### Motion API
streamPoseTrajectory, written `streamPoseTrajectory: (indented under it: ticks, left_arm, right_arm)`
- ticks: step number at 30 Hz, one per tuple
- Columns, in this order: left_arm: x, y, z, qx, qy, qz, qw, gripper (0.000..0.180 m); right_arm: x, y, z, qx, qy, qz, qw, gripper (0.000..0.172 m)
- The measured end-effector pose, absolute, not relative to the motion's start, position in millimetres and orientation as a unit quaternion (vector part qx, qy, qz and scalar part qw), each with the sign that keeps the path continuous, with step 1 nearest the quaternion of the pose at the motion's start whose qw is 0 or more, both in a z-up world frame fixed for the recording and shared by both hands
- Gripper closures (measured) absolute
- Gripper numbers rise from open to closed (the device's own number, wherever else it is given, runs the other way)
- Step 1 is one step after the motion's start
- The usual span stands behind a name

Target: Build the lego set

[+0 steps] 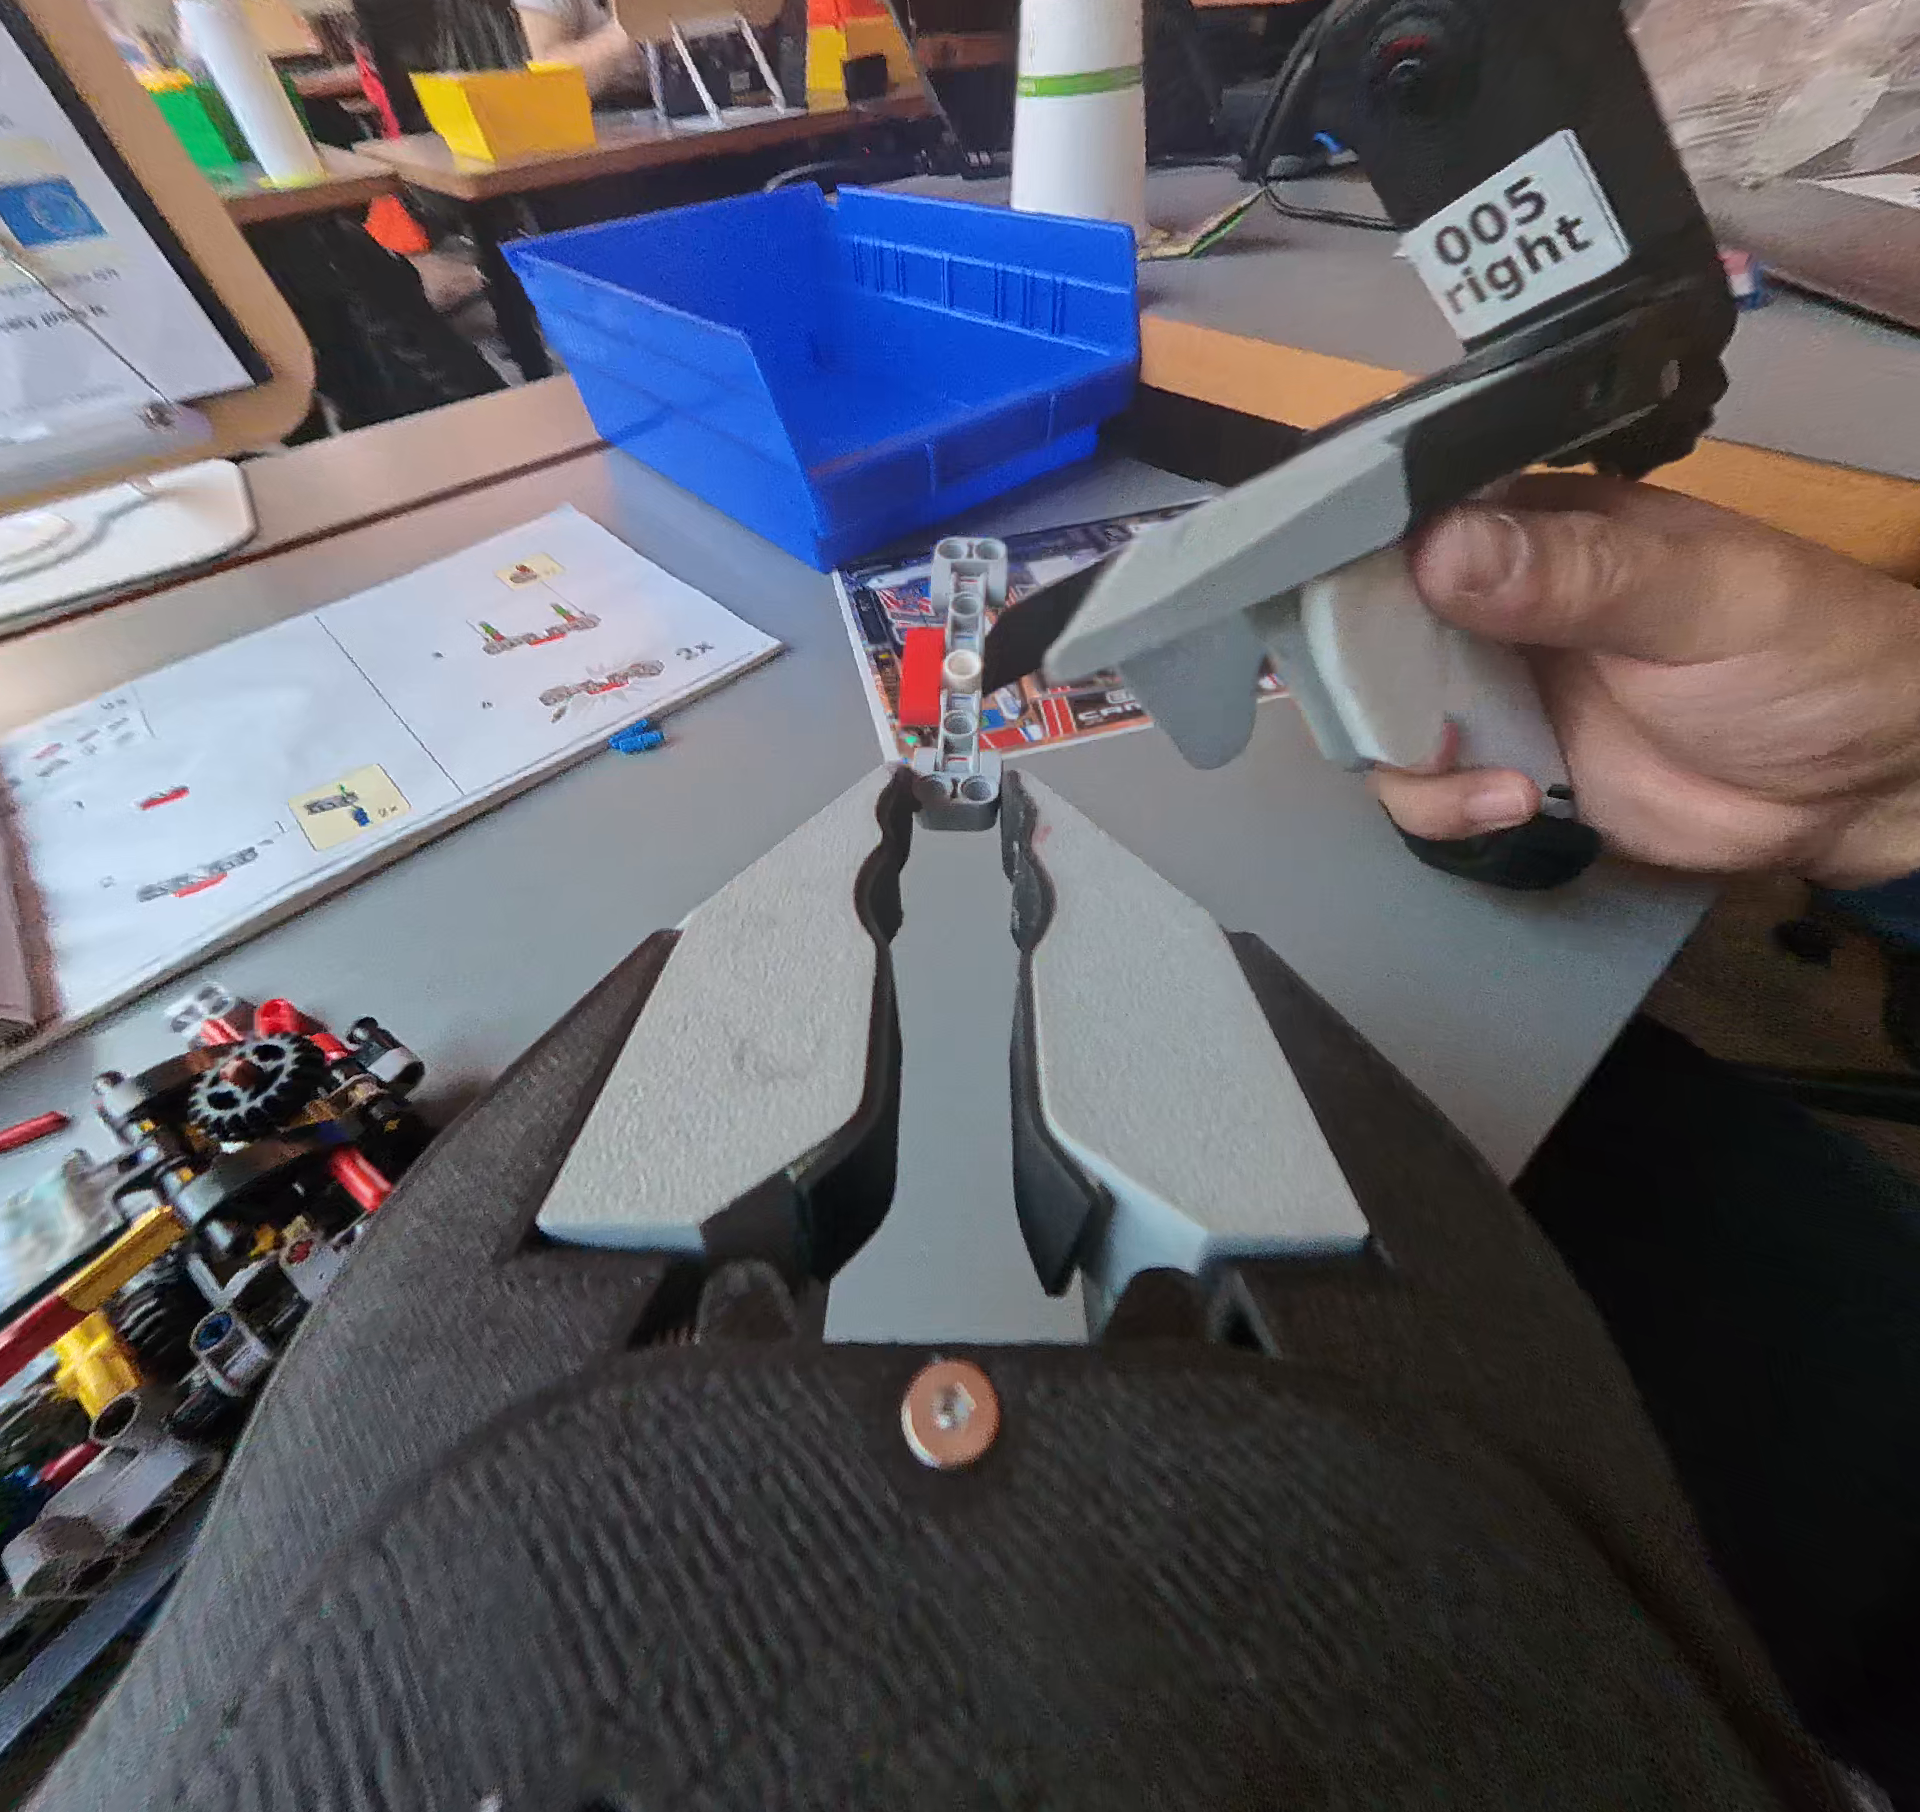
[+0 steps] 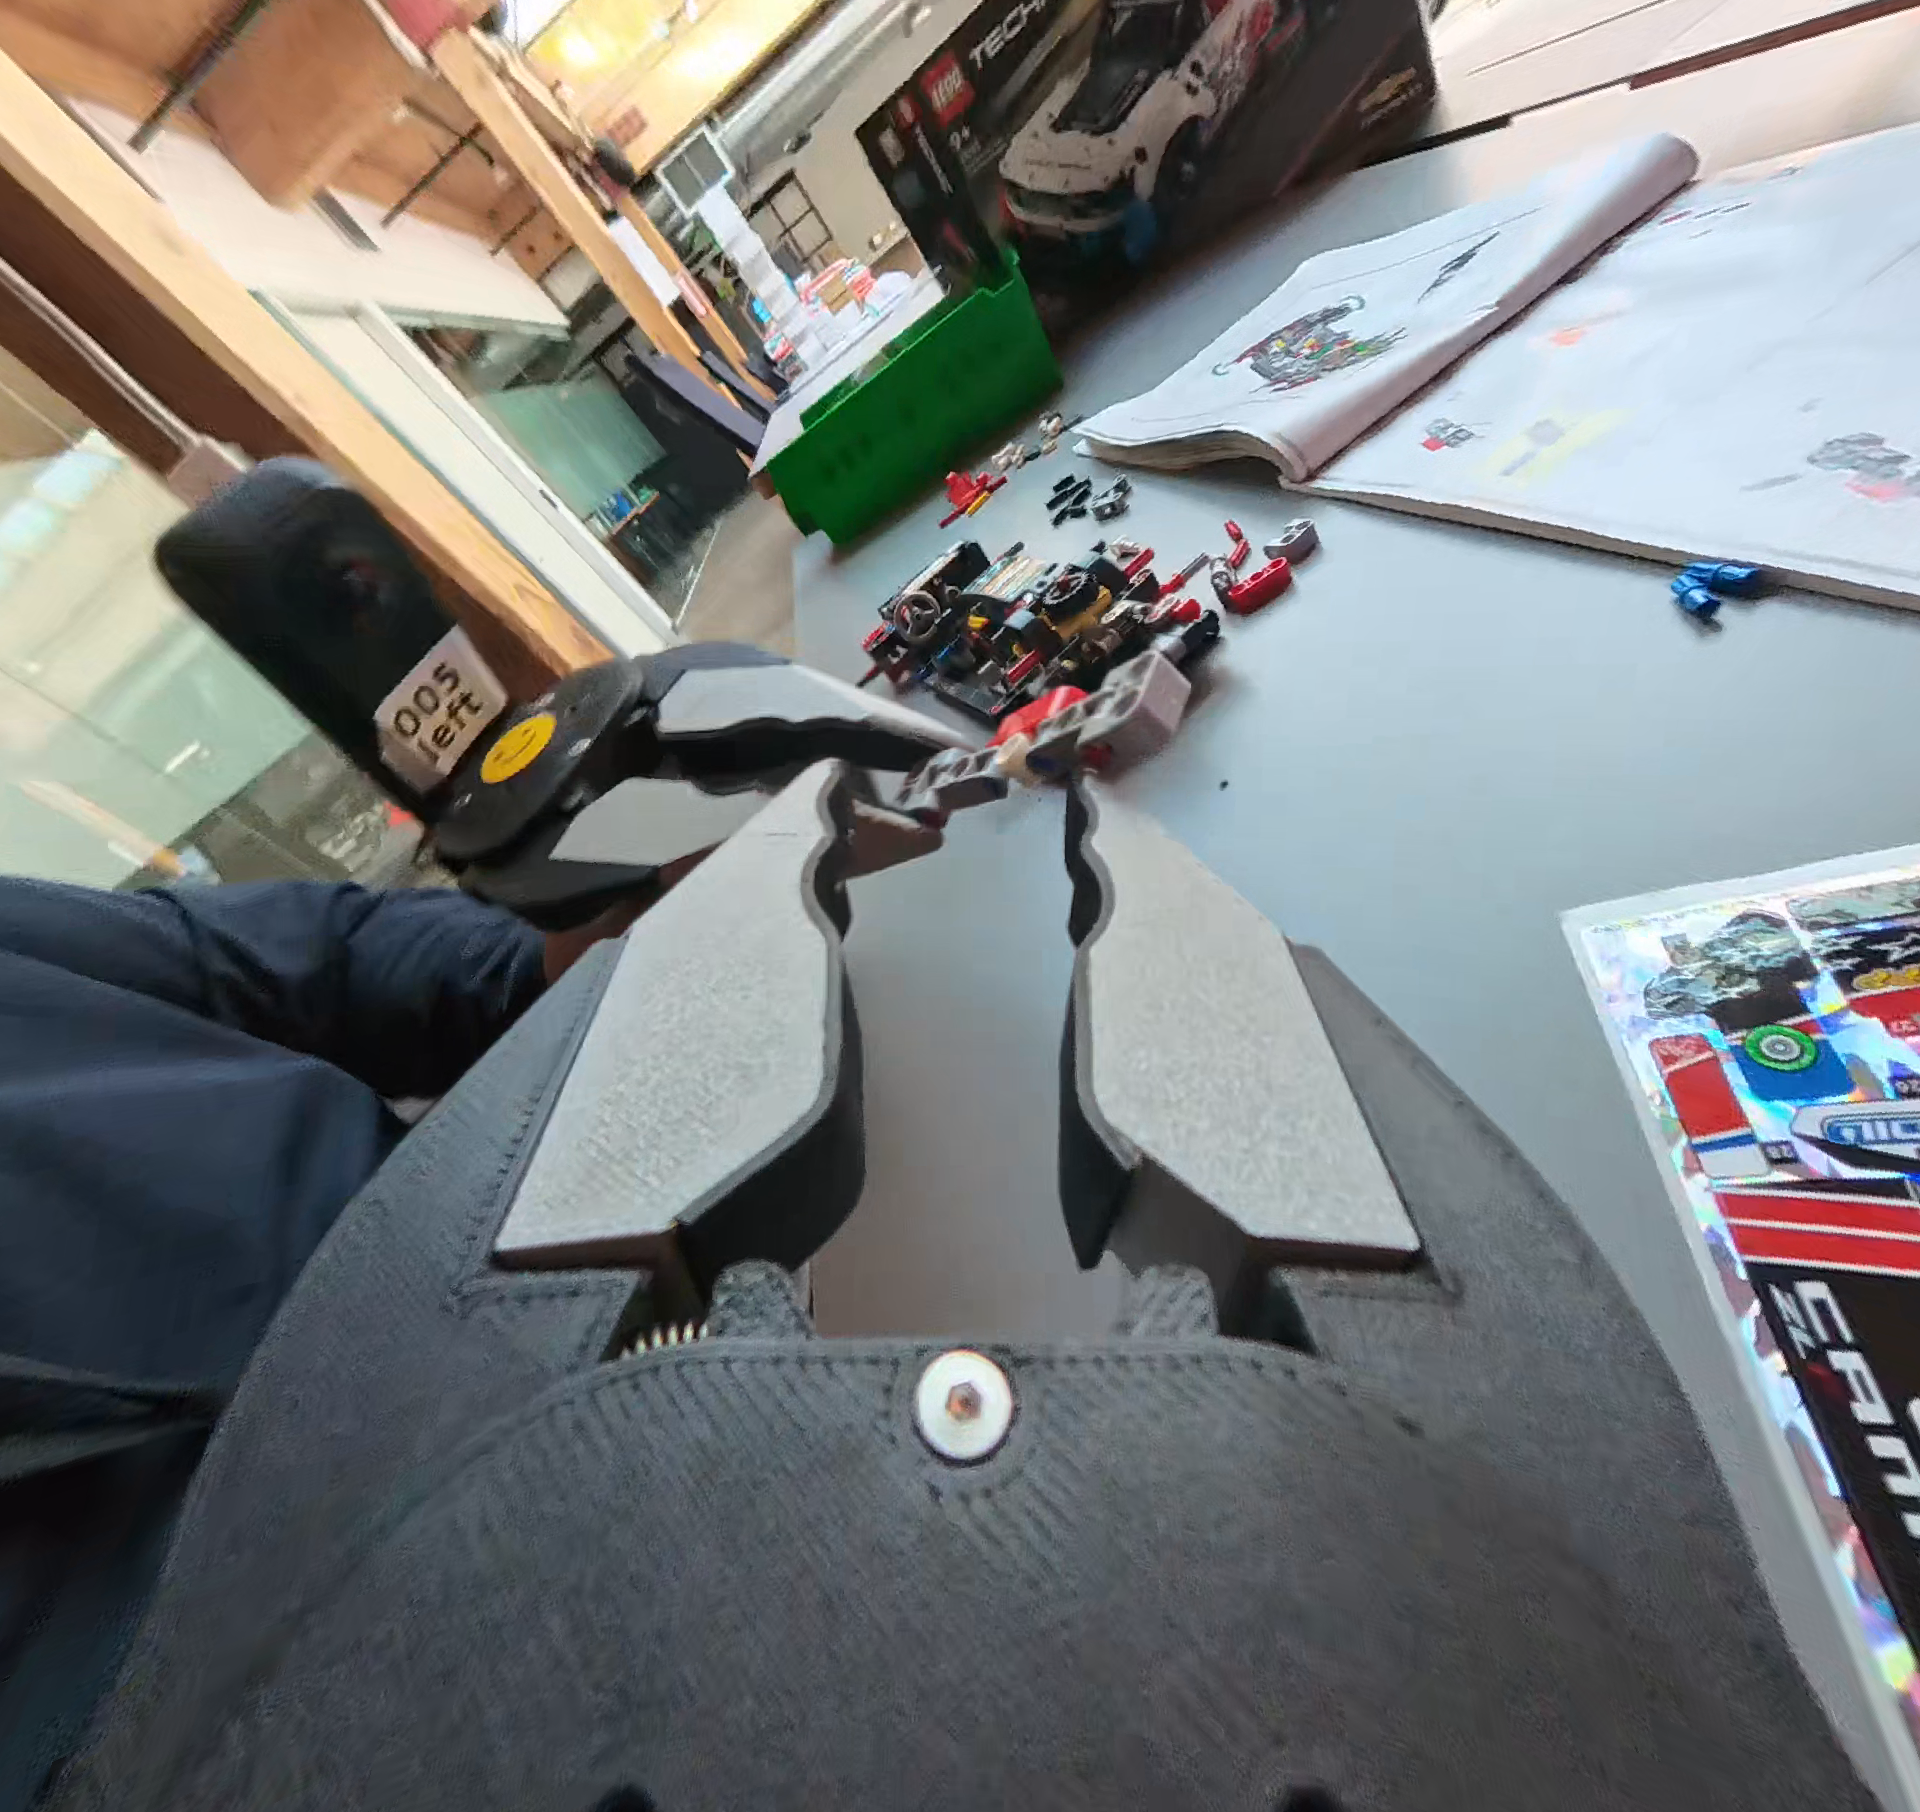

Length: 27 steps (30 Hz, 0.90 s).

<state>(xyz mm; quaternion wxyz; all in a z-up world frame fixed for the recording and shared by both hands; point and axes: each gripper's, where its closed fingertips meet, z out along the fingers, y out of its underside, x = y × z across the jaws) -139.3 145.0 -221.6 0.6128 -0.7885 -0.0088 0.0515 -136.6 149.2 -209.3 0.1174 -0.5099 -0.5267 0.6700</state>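
My left gripper [image 1: 956,796] is shut on the lower end of a small grey beam assembly [image 1: 961,661] that carries a red piece and a tan pin, and holds it above the grey table [image 1: 623,879]. My right gripper [image 2: 956,806] is open. Its fingertips [image 2: 1081,812] stand on either side of the same assembly [image 2: 1101,713] without pressing on it. In the left wrist view the right gripper [image 1: 1039,630] comes in from the right, with its dark tip beside the tan pin. In the right wrist view the left gripper [image 2: 925,754] comes in from the left.
A blue bin [image 1: 831,360] stands behind a sticker sheet [image 2: 1787,1087]. An open instruction booklet [image 1: 364,713] lies to the left, with blue pins [image 1: 636,739] at its edge. A partly built model [image 2: 1039,609], loose parts, a green bin [image 2: 914,412] and a set box [image 2: 1143,69] are on the table. Less than 4 cm separates the two grippers' tips.
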Motion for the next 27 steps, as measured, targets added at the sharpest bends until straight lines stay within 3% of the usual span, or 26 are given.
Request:
streamPoseTrajectory:
  ticks: [2,3,7,10,19,22,27]
  left_arm:
    - [-136,145,-220,-0.784,-0.003,0.073,0.617,0.166]
    - [-133,145,-223,-0.788,-0.001,0.070,0.612,0.166]
    - [-121,148,-234,-0.803,0.010,0.047,0.594,0.169]
    - [-109,147,-253,-0.837,0.034,-0.005,0.547,0.159]
    - [-113,102,-287,-0.886,0.097,-0.024,0.453,0.154]
    - [-114,88,-289,-0.886,0.113,-0.010,0.449,0.154]
    - [-115,78,-284,-0.880,0.121,-0.014,0.459,0.154]
  right_arm:
    - [-140,153,-209,-0.520,-0.514,0.671,0.124,0.163]
    - [-141,154,-207,-0.520,-0.509,0.675,0.122,0.167]
    - [-144,151,-212,-0.520,-0.526,0.668,0.082,0.169]
    - [-142,150,-229,-0.529,-0.601,0.598,0.044,0.169]
    - [-142,183,-298,-0.532,-0.824,0.194,0.013,0.167]
    - [-153,178,-299,-0.523,-0.834,0.177,0.003,0.167]
    - [-157,177,-295,-0.519,-0.834,0.189,0.017,0.152]
